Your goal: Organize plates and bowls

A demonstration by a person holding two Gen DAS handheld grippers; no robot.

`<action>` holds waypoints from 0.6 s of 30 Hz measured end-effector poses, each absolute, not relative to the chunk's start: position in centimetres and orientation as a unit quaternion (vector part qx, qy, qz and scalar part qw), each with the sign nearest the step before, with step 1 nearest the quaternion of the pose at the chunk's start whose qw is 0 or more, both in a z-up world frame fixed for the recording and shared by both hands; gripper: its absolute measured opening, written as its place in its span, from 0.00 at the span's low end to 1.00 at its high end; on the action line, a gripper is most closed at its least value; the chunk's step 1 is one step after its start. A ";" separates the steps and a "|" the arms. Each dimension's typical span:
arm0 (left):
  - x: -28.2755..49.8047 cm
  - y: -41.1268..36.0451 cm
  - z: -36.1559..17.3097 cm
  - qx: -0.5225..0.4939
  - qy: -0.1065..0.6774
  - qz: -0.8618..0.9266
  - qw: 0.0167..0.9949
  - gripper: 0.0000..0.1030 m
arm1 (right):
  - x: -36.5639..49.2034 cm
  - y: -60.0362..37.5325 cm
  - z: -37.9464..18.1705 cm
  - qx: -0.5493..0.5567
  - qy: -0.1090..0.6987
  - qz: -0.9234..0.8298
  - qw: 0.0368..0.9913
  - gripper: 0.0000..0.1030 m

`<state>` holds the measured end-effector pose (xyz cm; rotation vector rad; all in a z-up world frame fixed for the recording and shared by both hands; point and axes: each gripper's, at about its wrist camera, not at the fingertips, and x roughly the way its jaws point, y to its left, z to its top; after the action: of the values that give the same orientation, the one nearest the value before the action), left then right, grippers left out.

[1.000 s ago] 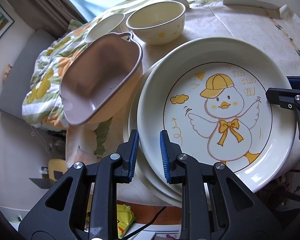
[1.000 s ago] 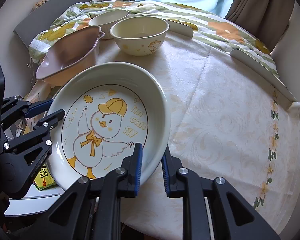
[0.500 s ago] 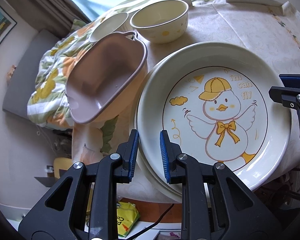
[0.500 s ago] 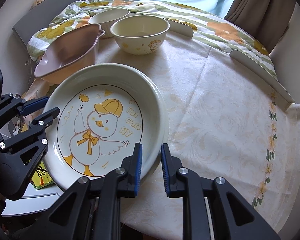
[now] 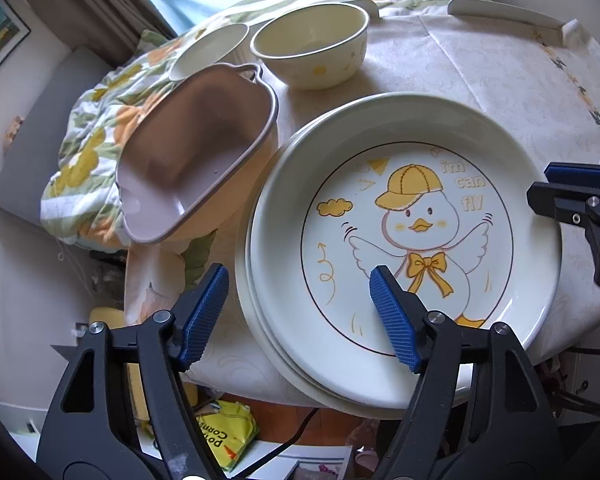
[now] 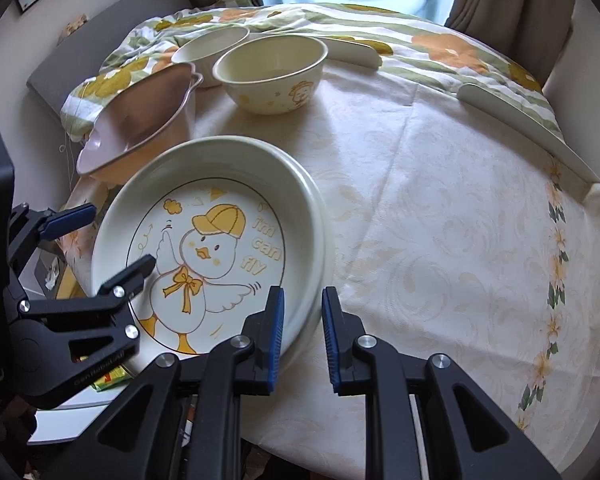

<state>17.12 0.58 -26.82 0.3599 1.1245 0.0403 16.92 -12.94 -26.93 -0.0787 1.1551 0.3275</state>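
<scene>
Plates first: your duck plate (image 5: 416,240) now sits nested on a second, plain plate (image 5: 249,276) at the near left edge of the table (image 6: 440,240), the two rims lining up closely, so the plate stack looks done as far as these views show. Your left gripper (image 5: 300,304) has just been opening; its blue pads stand well spread, one outside the stacked rims and one over the duck's picture, neither pressing on the plate. Your right gripper (image 6: 302,332) has its fingers drawn close on the near right rim of the duck plate, and I judge it is pinching that rim, so you have let go on one side only.

Just beyond the stack, on the left, the pink handled dish (image 5: 196,160) rests tilted at the table edge, close beside the plates; whether it touches them I cannot tell. Farther back stand the cream duck bowl (image 6: 270,74) and, just left of and behind it, a plain white bowl (image 6: 210,50), side by side and not nested. To my eye that is what remains: release the right side, then gather the two bowls, and perhaps the pink dish, into one stack. Two white curved strips lie on the cloth at the far right, apart from everything.
</scene>
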 end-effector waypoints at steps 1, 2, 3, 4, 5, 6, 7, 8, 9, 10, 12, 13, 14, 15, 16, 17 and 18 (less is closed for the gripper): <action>17.1 0.6 -26.7 0.167 0.531 0.018 0.831 0.69 | 17.0 -13.4 -26.6 -0.029 0.541 0.156 0.826 0.22; 17.0 0.7 -26.2 0.161 0.531 0.018 0.832 0.69 | 17.0 -13.8 -26.2 -0.021 0.539 0.157 0.828 0.25; 16.9 0.8 -25.7 0.154 0.530 0.019 0.834 0.69 | 17.2 -14.3 -25.6 -0.013 0.534 0.160 0.830 0.35; 16.8 1.1 -25.0 0.145 0.527 0.022 0.837 0.69 | 17.3 -14.7 -24.9 -0.006 0.528 0.166 0.833 0.41; 16.6 1.6 -24.1 0.132 0.524 0.026 0.841 0.69 | 17.5 -15.0 -24.0 0.003 0.520 0.175 0.836 0.48; 16.4 2.1 -23.2 0.114 0.522 0.030 0.845 0.69 | 17.7 -15.3 -23.0 0.013 0.512 0.189 0.838 0.51; 16.2 3.0 -21.9 0.086 0.518 0.033 0.851 0.69 | 18.0 -15.4 -22.1 0.019 0.506 0.204 0.838 0.66; 15.9 3.8 -20.9 0.059 0.513 0.036 0.855 0.70 | 18.3 -15.3 -21.2 0.021 0.500 0.217 0.838 0.79; 15.8 4.8 -19.8 0.030 0.507 0.042 0.860 0.80 | 18.5 -15.1 -20.1 0.017 0.488 0.230 0.842 1.00; 15.6 6.0 -18.6 0.000 0.498 0.055 0.865 0.88 | 18.8 -14.9 -18.9 0.015 0.473 0.246 0.846 1.00; 15.4 7.7 -17.3 -0.039 0.481 0.071 0.873 1.00 | 19.5 -14.1 -17.3 0.020 0.452 0.275 0.849 1.00; 15.6 8.6 -16.9 -0.056 0.474 0.077 0.875 1.00 | 20.2 -13.6 -16.7 0.024 0.451 0.288 0.844 1.00; 15.9 9.5 -16.8 -0.068 0.474 0.082 0.874 1.00 | 21.0 -13.0 -16.4 0.024 0.461 0.296 0.836 1.00; 16.2 10.2 -16.9 -0.076 0.477 0.089 0.871 1.00 | 21.7 -12.2 -16.4 0.022 0.471 0.302 0.829 1.00; 16.9 11.2 -17.0 -0.086 0.482 0.097 0.867 1.00 | 22.3 -11.5 -16.5 0.021 0.477 0.306 0.824 1.00; 17.3 11.9 -17.3 -0.095 0.483 0.100 0.864 1.00 | 22.9 -10.8 -16.6 0.020 0.479 0.305 0.823 1.00; 17.7 12.7 -17.6 -0.108 0.485 0.100 0.862 1.00 | 23.5 -10.1 -16.7 0.019 0.480 0.301 0.824 1.00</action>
<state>17.68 12.69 -17.55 -0.2268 1.0165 0.2087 23.54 -10.11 -16.70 0.0407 1.0209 0.6410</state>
